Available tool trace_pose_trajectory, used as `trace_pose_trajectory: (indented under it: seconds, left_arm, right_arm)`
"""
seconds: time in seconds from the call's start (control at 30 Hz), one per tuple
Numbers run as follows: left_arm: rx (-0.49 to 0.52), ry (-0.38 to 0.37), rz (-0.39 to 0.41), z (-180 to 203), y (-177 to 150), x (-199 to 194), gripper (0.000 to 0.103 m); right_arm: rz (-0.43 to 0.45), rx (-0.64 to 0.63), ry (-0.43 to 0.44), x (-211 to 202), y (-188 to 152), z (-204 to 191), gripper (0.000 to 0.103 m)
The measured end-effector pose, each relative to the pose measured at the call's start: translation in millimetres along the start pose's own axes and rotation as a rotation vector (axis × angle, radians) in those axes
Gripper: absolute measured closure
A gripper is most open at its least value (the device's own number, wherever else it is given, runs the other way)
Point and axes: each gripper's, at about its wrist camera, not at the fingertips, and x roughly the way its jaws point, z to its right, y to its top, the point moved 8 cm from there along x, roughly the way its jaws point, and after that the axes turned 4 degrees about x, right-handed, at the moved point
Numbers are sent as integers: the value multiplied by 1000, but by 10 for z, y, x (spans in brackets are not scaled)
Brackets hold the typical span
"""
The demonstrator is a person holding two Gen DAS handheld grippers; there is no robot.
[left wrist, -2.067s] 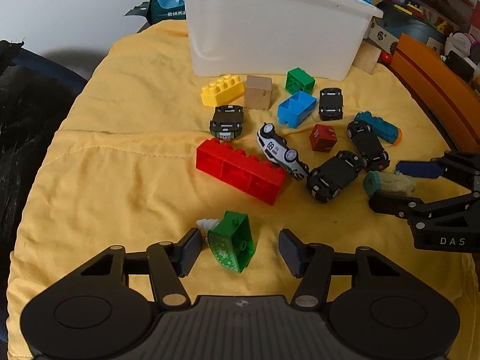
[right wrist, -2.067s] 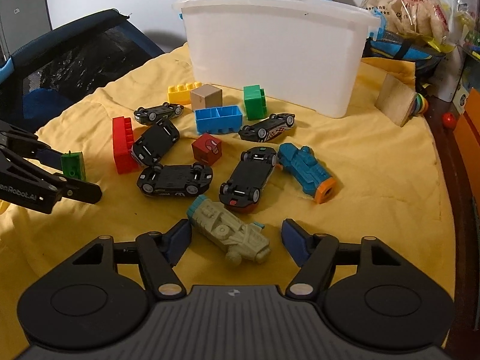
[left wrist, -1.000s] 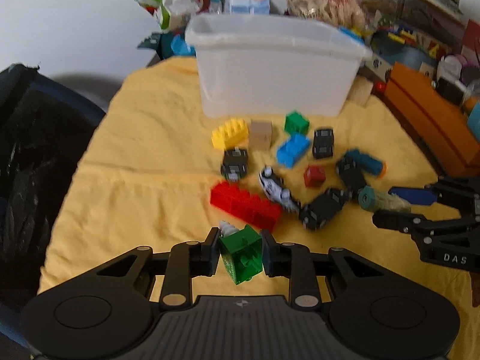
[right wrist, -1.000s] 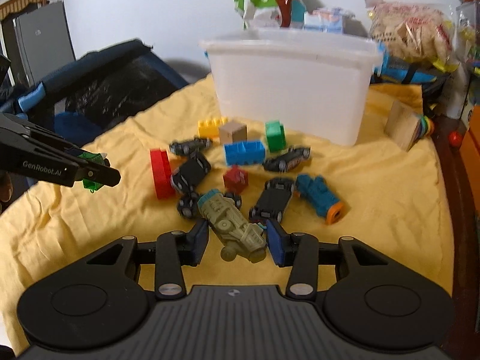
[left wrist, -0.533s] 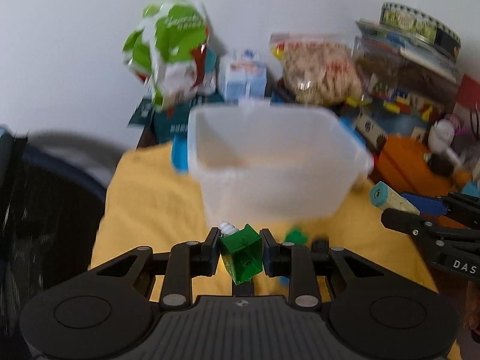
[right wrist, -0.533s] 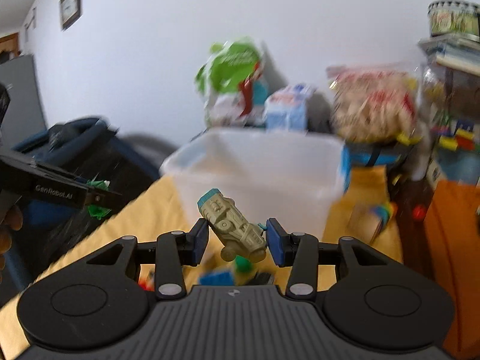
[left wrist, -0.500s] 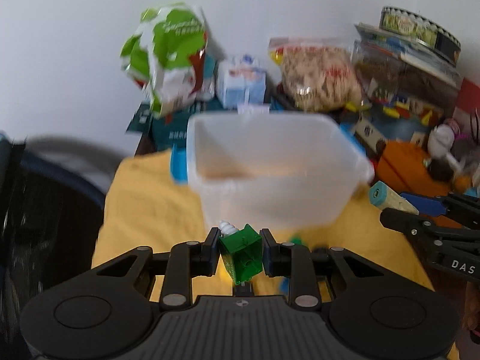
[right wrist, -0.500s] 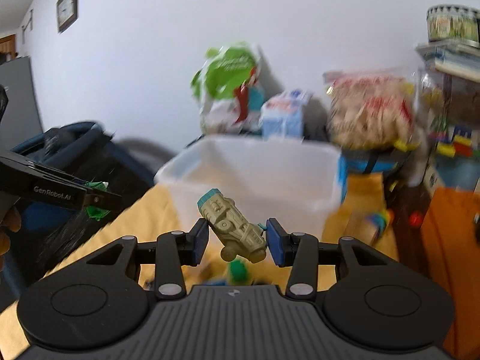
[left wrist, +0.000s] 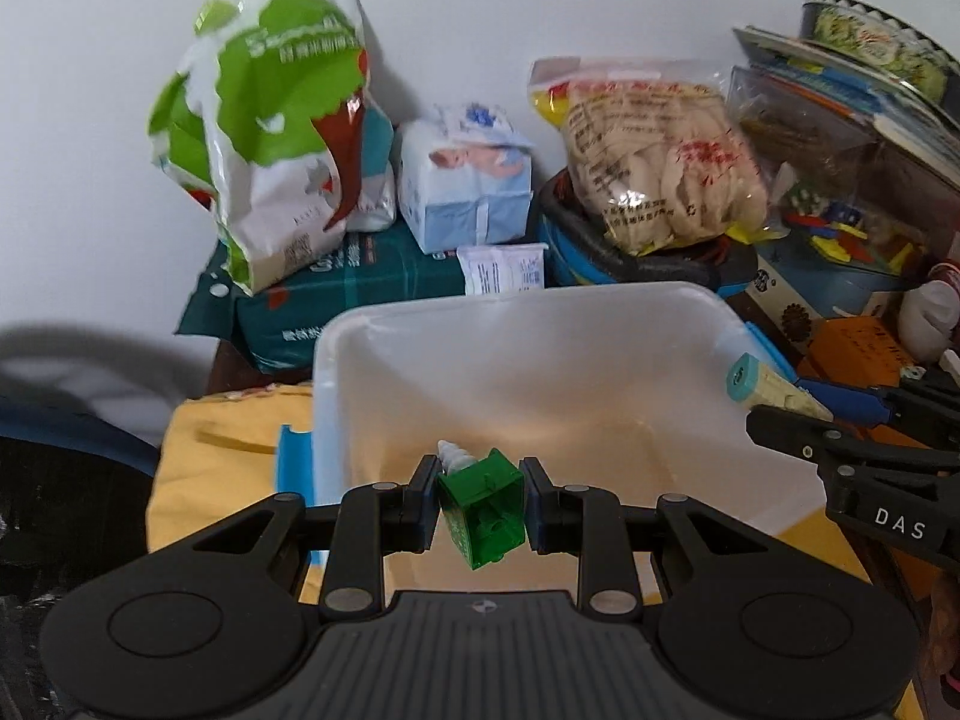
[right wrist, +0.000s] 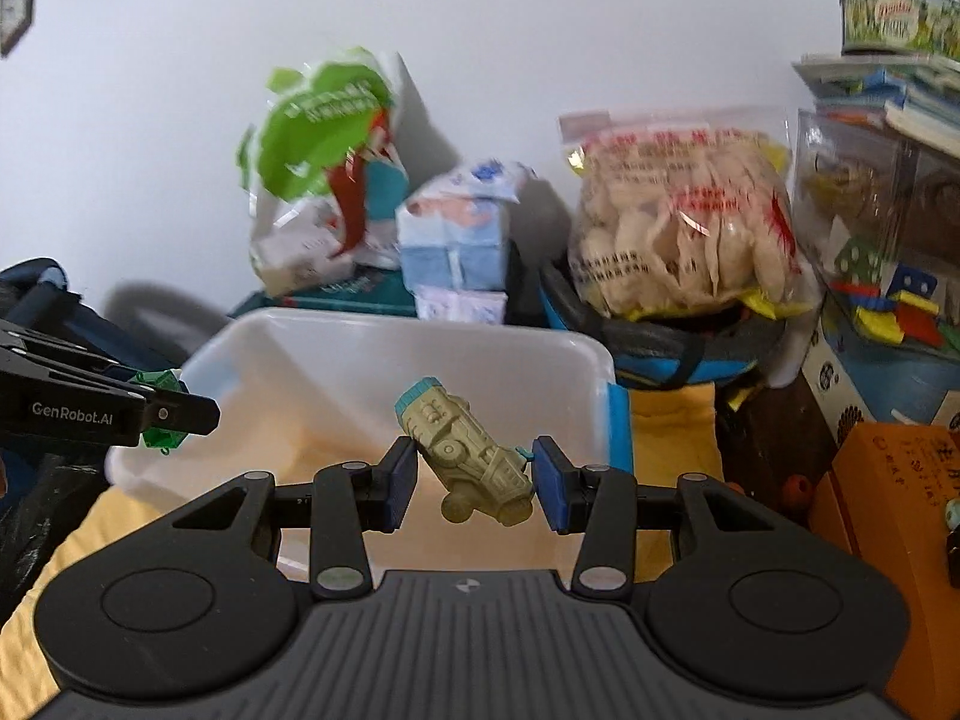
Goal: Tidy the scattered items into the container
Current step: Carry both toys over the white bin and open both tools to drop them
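My left gripper (left wrist: 478,504) is shut on a green toy brick (left wrist: 483,507) and holds it over the near rim of the white plastic bin (left wrist: 540,354). My right gripper (right wrist: 474,483) is shut on a beige toy vehicle with a teal end (right wrist: 465,450), held tilted above the bin's open top (right wrist: 420,330). The right gripper with the vehicle (left wrist: 762,387) shows at the right of the left wrist view. The left gripper with the green brick (right wrist: 159,411) shows at the left of the right wrist view. The bin's inside looks bare.
Behind the bin stand a green and white bag (left wrist: 270,132), a pale blue tissue pack (left wrist: 468,186) and a clear bag of snacks (left wrist: 654,156). Boxes and toys crowd the right side (right wrist: 888,312). The yellow cloth (left wrist: 222,444) lies under the bin.
Both grippers have lifted their toys off the cloth and carried them forward to above the bin. The scattered toys on the cloth have dropped out of view.
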Motion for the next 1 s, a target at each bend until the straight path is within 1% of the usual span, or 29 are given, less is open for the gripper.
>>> trace_pose_trajectory:
  seconds: [0.03,0.1,0.13,0.17,0.23,0.27,0.37,0.47,0.53,0.57,0.63,0.7,0.77,0.83,0.93,1.0]
  left_arm:
    - [0,-3,-8,7,1,53,71]
    - [-2,-3,-17,8,10,125,67]
    - [1,0,-21,15,5,148,63]
    - [4,-2,-21,17,4,158,61]
    - [0,0,-15,10,-5,147,59]
    - [-3,2,-12,2,-13,136,58]
    - [1,19,0,-21,-45,37,57]
    - [-23,1,29,-36,-117,-170,56]
    - [-30,4,46,-37,-185,-312,53]
    - [-35,6,53,-36,-224,-379,49]
    - [-51,-1,50,-25,-318,-491,48]
    - [-63,7,55,-15,-423,-606,48]
    - [-64,23,60,4,-554,-700,42]
    - [-41,40,48,53,-681,-738,40]
    - [3,61,6,147,-876,-726,39]
    - [2,59,-18,187,-1008,-724,39]
  right_arm:
    - [-6,-3,-6,27,3,9,57]
    - [-34,-10,-9,122,2,9,56]
    - [-43,-13,-15,164,2,14,51]
    - [-43,-14,-20,181,5,13,42]
    - [-31,-20,-8,173,11,8,35]
    - [-24,-23,-5,159,15,6,35]
    - [-2,-13,14,65,39,-1,35]
    - [45,-27,39,-151,55,-43,33]
    - [76,-44,57,-329,13,-87,31]
    - [79,-53,65,-398,-19,-111,31]
    - [77,-70,83,-529,-104,-163,30]
    - [65,-76,98,-627,-208,-206,30]
    - [68,-81,106,-724,-294,-238,28]
    - [68,-85,104,-813,-389,-260,21]
    - [51,-91,123,-886,-546,-293,21]
    - [35,-101,114,-910,-650,-300,21]
